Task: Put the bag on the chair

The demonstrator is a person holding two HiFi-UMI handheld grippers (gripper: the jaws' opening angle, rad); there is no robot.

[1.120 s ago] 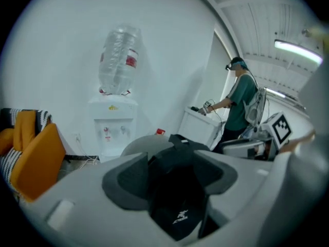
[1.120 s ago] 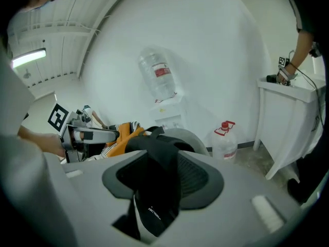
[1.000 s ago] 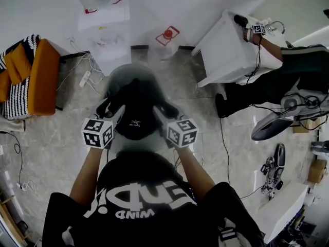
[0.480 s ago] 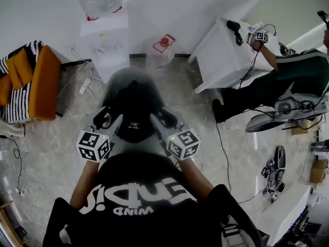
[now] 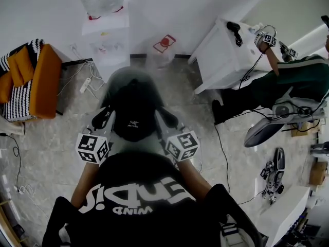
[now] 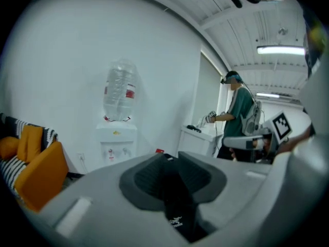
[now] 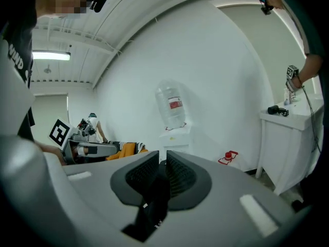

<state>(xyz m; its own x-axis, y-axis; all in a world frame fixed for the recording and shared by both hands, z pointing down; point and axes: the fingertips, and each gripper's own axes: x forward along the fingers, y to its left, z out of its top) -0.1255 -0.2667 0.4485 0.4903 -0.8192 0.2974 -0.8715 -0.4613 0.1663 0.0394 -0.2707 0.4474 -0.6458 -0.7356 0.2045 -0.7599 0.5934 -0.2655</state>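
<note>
A black bag (image 5: 134,112) with a small white logo hangs in front of me, between my two grippers. A blurred grey rounded shape (image 5: 123,81) lies behind it; what it is I cannot tell. My left gripper (image 5: 105,118) is at the bag's left side. In the left gripper view its jaws (image 6: 172,161) are closing, with a black strap (image 6: 177,210) filling the gap between the pads. My right gripper (image 5: 165,118) is at the bag's right side, and its jaws (image 7: 162,164) are closing on another black strap (image 7: 151,205). An orange chair (image 5: 43,78) stands at the far left.
A water dispenser (image 5: 105,24) stands against the back wall, and a red object (image 5: 164,41) lies on the floor beside it. At the right are a white table (image 5: 226,48), a seated person (image 5: 288,84) and an office chair (image 5: 270,127). Cables run over the floor.
Both grippers have drawn back a little toward my body and their jaws have come together on the bag's straps. The bag sits slightly higher in view.
</note>
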